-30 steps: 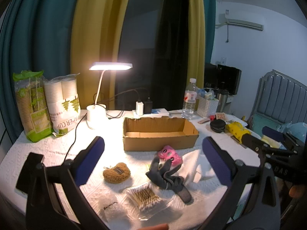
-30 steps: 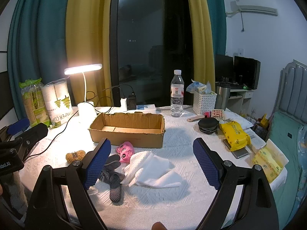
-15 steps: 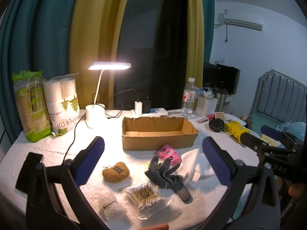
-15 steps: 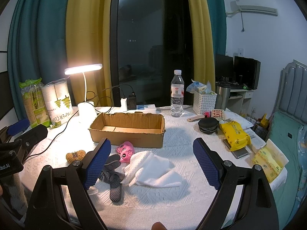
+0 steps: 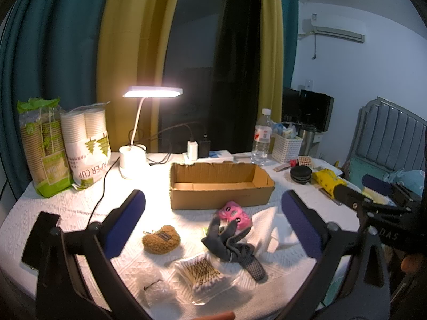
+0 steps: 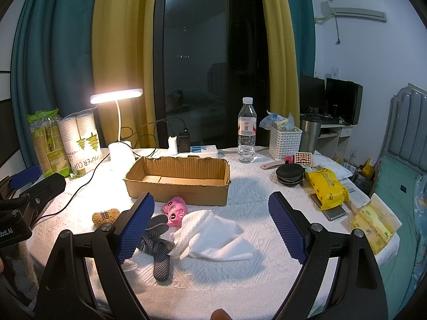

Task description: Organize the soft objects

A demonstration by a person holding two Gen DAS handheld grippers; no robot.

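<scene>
An empty cardboard box (image 5: pixel 221 186) (image 6: pixel 177 180) stands mid-table. In front of it lie a pink plush toy (image 5: pixel 234 214) (image 6: pixel 174 210), a brown fuzzy pouch (image 5: pixel 161 242) (image 6: pixel 105 215), a dark grey glove (image 5: pixel 230 245) (image 6: pixel 157 245) and a white cloth (image 5: pixel 272 226) (image 6: pixel 213 234). My left gripper (image 5: pixel 213 224) is open and empty, held above the near table edge facing these items. My right gripper (image 6: pixel 210 226) is open and empty, above the white cloth.
A lit desk lamp (image 5: pixel 133 157), paper cup packs (image 5: pixel 85 144), a water bottle (image 6: pixel 246 130), a white basket (image 6: pixel 284 141), a black round case (image 6: pixel 289 174) and a yellow packet (image 6: pixel 327 188) ring the table. A bag of cotton swabs (image 5: pixel 205 272) and bubble wrap (image 5: pixel 154 290) lie near me.
</scene>
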